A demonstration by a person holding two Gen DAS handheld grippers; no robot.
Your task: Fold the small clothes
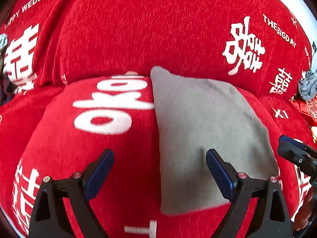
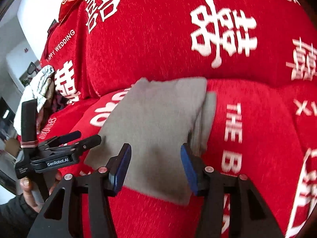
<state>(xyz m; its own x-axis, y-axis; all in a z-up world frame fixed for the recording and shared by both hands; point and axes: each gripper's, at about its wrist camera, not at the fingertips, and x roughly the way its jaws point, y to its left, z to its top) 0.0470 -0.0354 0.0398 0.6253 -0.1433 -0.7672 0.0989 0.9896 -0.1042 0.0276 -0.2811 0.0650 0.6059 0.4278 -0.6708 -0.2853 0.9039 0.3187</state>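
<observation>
Grey cloth [image 1: 208,138] lying folded on red sofa cover [image 1: 128,29]. Left gripper [image 1: 159,170] and right gripper [image 2: 155,166] above it, jaws apart, empty.

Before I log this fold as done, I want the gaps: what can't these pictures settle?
- Grey cloth: garment type unclear, motion-blurred in both views.
- Its layers: a second edge shows in the right wrist view only; count unclear.
- Right tongs: cut by the left view's edge.
- Grey bundle: small, at the rim.
</observation>
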